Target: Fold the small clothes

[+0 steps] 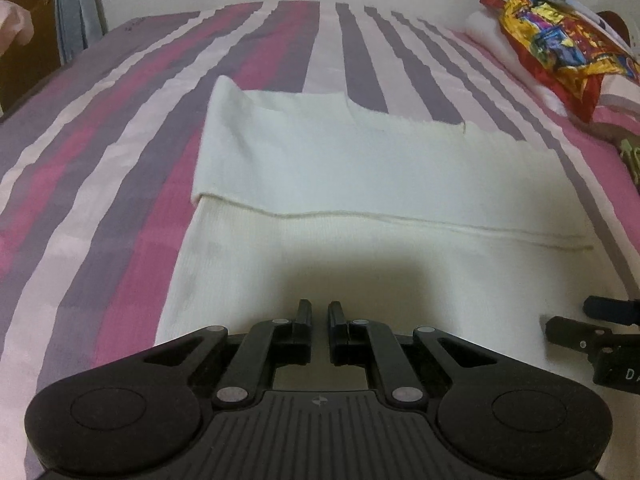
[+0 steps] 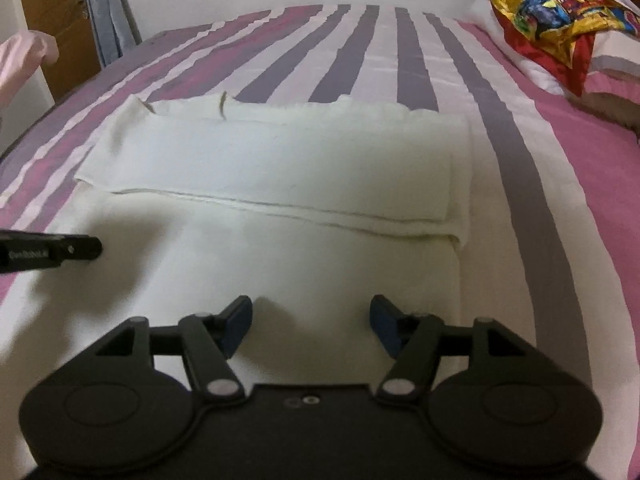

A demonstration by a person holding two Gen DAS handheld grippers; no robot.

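Observation:
A white garment [image 1: 360, 168] lies flat on the striped bed, its far part folded toward me over the near part, with a hem line across the middle. It also shows in the right wrist view [image 2: 280, 160]. My left gripper [image 1: 319, 312] hovers over the garment's near part, jaws almost together with a narrow gap and nothing between them. My right gripper [image 2: 312, 320] is open and empty over the near right part of the garment. The right gripper shows at the right edge of the left wrist view [image 1: 592, 328], and the left gripper at the left edge of the right wrist view [image 2: 52, 254].
The bed has a pink, purple and white striped cover [image 1: 100, 140]. A colourful red and yellow bag [image 1: 560, 44] lies on white pillows at the far right, also in the right wrist view [image 2: 552, 12]. A wooden door [image 2: 52, 8] and hanging blue clothes stand at the far left.

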